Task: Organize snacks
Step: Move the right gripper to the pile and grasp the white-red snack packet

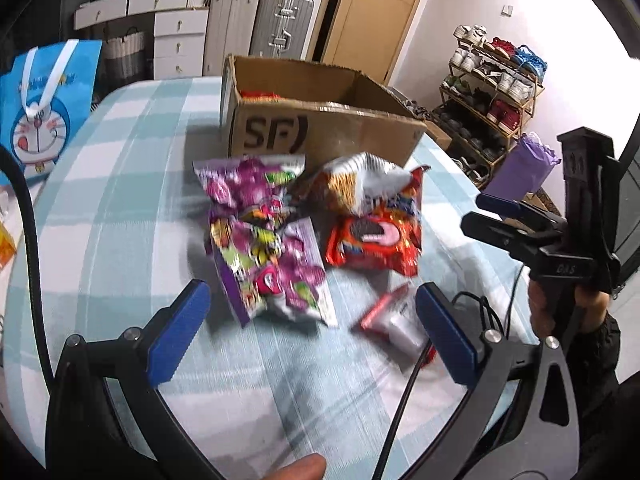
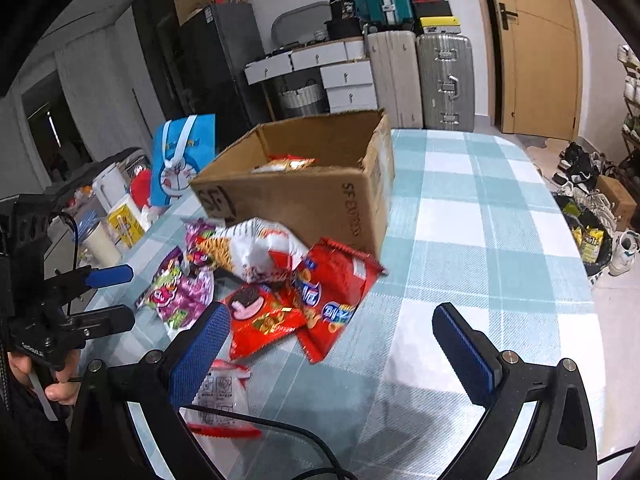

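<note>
Snack pickup — both jaws wide, empty.
Centre left hand-held gripper (image 1: 312, 332) over purple packet (image 1: 272, 268) — then lift into cardboard box (image 1: 320, 136); right hand-held gripper (image 2: 332, 348) waits.

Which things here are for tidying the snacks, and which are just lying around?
For the job:
- open brown cardboard box
- purple candy bags
- red cookie packet
- white and orange crumpled snack bag
- small red and white packet
- red chip bag

Just lying about:
- blue cartoon gift bag
- silver suitcase
- wooden shoe rack
</note>
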The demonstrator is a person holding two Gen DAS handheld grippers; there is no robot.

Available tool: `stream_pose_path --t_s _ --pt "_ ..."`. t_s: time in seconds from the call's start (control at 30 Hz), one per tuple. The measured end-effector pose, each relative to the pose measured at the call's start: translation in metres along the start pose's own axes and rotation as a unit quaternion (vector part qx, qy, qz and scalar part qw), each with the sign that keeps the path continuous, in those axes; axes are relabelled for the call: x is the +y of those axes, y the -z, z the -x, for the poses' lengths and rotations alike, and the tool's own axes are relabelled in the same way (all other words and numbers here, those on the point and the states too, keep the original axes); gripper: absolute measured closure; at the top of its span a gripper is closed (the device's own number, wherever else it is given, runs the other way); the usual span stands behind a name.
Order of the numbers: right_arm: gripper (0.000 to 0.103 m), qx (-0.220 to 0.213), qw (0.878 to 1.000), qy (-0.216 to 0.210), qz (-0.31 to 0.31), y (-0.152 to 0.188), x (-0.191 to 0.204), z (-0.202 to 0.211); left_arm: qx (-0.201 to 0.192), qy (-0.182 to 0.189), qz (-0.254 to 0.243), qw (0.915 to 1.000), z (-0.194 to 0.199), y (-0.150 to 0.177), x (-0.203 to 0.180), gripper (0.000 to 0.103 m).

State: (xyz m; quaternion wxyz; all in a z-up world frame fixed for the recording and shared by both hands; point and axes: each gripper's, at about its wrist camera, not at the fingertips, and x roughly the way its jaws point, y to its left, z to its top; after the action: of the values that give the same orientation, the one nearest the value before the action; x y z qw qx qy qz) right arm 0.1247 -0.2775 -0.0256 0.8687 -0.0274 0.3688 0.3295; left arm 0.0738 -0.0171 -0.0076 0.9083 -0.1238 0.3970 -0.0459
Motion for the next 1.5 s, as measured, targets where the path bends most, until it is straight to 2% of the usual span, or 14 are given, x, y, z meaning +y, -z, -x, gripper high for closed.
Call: stream_pose_path --t_s 0.43,0.7,0.83,1.1,1.3,1.5 --pt "0.0 0.053 0.998 -0.01 0.028 0.025 0.029 -0.016 0.022 0.008 -0.013 0.9996 -0.001 0.026 -0.006 0.001" --pt "0.0 0.093 0.994 -0.039 0.05 0.049 0.058 -0.032 0.018 0.005 0.001 0.9998 -0.003 0.028 0.003 0.001" --pt "0.0 0.103 0.992 -0.037 0.059 0.056 0.068 -0.038 0.02 -0.001 0.009 0.9998 -0.005 0.028 0.007 0.001" --pt "0.0 0.119 0.99 -0.012 0.076 0.06 0.075 -0.049 0.023 -0.011 0.02 0.9995 -0.012 0.029 0.012 0.001" --pt "0.001 0.112 0.992 0.026 0.059 0.056 0.055 -0.046 0.03 -0.013 0.018 0.9993 -0.019 0.03 0.014 0.001" --pt "0.002 0.106 0.992 0.038 0.049 0.056 0.037 -0.039 0.041 -0.008 0.017 0.999 -0.024 0.033 0.014 0.001"
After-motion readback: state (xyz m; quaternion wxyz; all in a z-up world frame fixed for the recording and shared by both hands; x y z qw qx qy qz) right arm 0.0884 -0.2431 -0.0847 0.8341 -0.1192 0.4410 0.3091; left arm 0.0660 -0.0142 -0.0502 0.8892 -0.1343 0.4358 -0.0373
